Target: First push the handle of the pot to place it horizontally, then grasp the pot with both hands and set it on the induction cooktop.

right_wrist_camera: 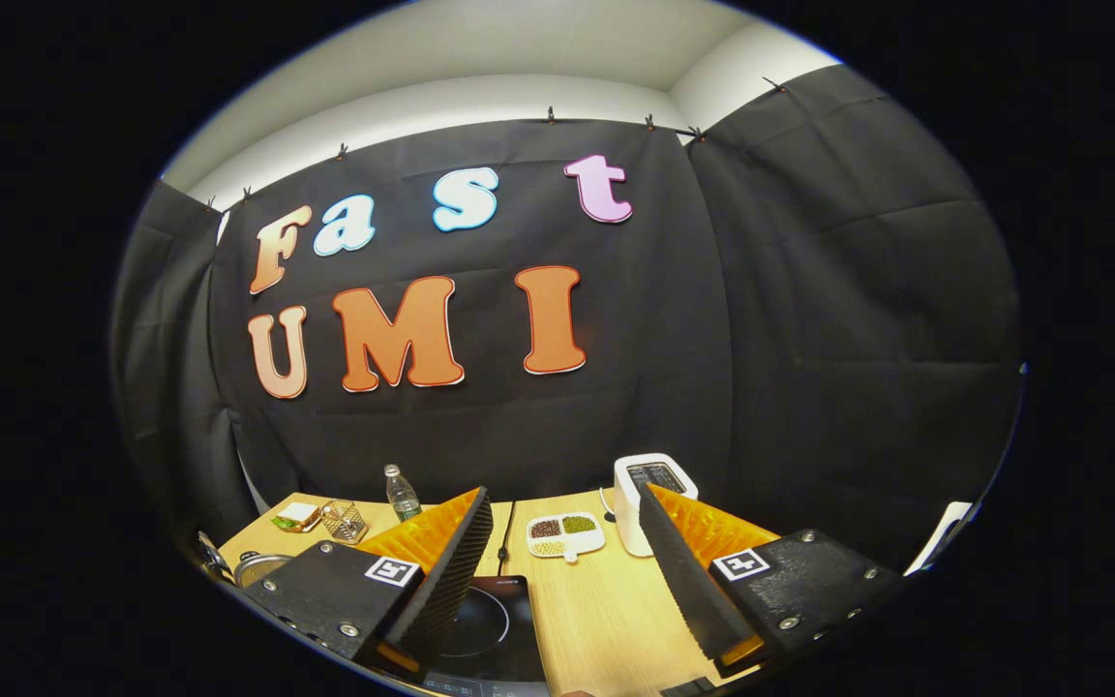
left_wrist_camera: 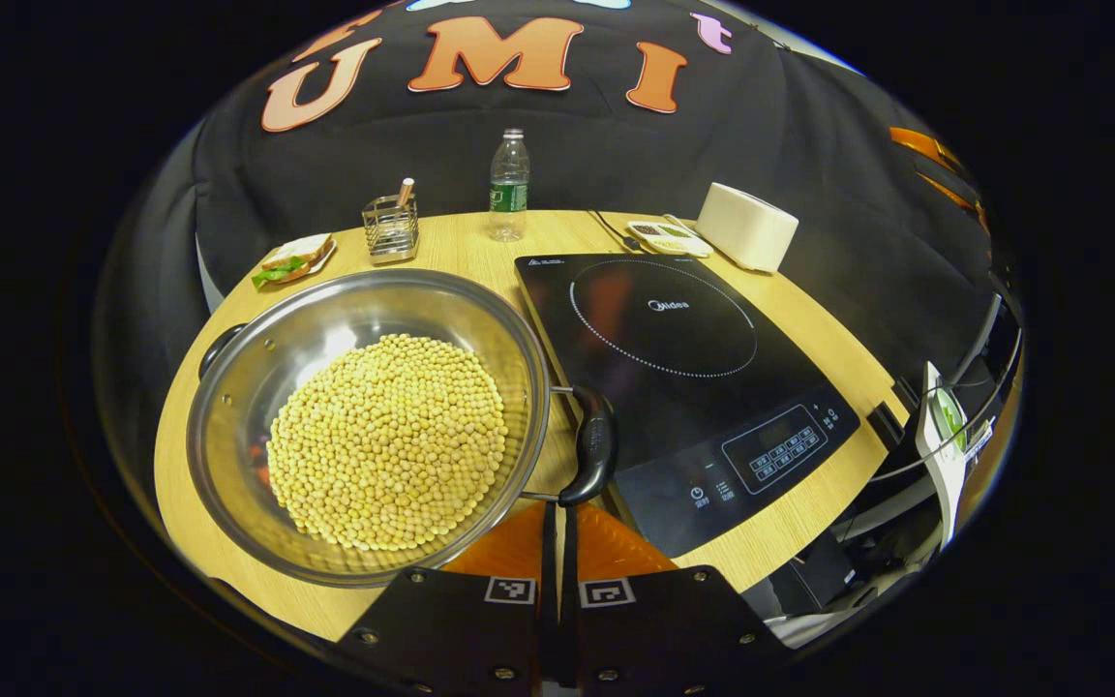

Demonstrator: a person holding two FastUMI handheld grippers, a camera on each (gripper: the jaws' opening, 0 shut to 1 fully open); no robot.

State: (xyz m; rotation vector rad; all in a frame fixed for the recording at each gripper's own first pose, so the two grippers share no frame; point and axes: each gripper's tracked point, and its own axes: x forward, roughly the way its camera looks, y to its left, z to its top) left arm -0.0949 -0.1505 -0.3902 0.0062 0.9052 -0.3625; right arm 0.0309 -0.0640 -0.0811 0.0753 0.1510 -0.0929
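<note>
Left gripper view: left gripper (left_wrist_camera: 557,552) seen with fingers pressed together, holding nothing, just below the pot's black handle (left_wrist_camera: 592,447). Round steel pot (left_wrist_camera: 364,426), heaped with yellow beans (left_wrist_camera: 388,440), sits at 9 o'clock of the glossy induction cooktop (left_wrist_camera: 683,387).

Right gripper view: right gripper (right_wrist_camera: 565,571) held wide apart, ridged pads (right_wrist_camera: 451,571) visible; cooktop at 6 o'clock, compartmented dish (right_wrist_camera: 564,535) on wooden table (right_wrist_camera: 606,620).

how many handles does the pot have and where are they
2. One black handle sits on the pot's side next to the induction cooktop; the other is on the opposite rim.
</note>
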